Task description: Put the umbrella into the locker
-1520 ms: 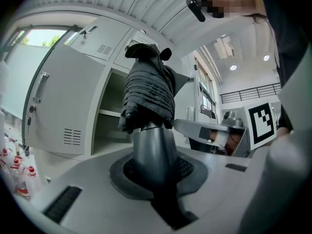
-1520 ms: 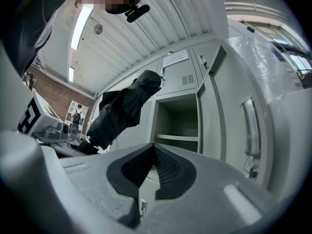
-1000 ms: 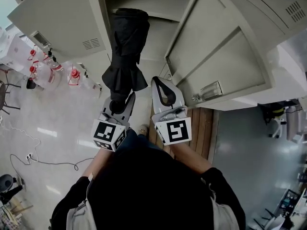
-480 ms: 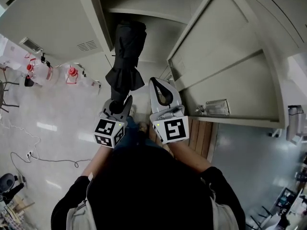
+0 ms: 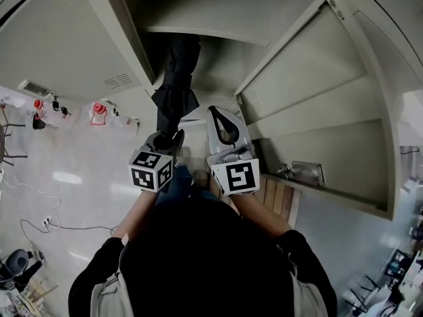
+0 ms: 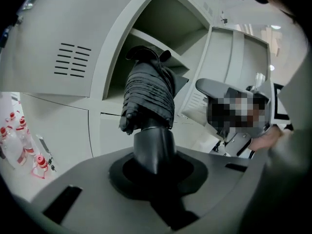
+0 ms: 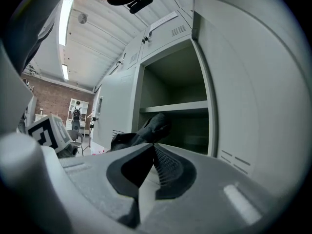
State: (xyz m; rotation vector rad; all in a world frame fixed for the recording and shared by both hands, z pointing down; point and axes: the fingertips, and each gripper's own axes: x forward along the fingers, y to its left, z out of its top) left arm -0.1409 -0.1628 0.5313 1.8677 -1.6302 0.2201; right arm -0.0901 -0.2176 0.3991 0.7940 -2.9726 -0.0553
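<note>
A black folded umbrella (image 5: 176,78) points away from me into the open locker (image 5: 218,58), its far end under the shelf (image 5: 205,32). My left gripper (image 5: 166,137) is shut on the umbrella's handle (image 6: 153,147), and the folded canopy (image 6: 148,94) rises just beyond the jaws. In the right gripper view the umbrella (image 7: 146,129) lies low in front of the compartment. My right gripper (image 5: 221,111) hangs beside the left one, to its right, shut with nothing between its pads (image 7: 165,167). It touches neither the umbrella nor the locker.
The locker's open door (image 5: 324,117) swings out on the right, with a latch (image 5: 301,172) on its edge. Closed locker fronts (image 5: 59,51) stand at the left. On the floor are red-capped bottles (image 5: 98,111), a cable (image 5: 66,227) and wooden boards (image 5: 277,200).
Both grippers have moved toward the locker and lower. The umbrella's far end has gone deeper under the shelf. The left gripper has kept its hold on the handle.
</note>
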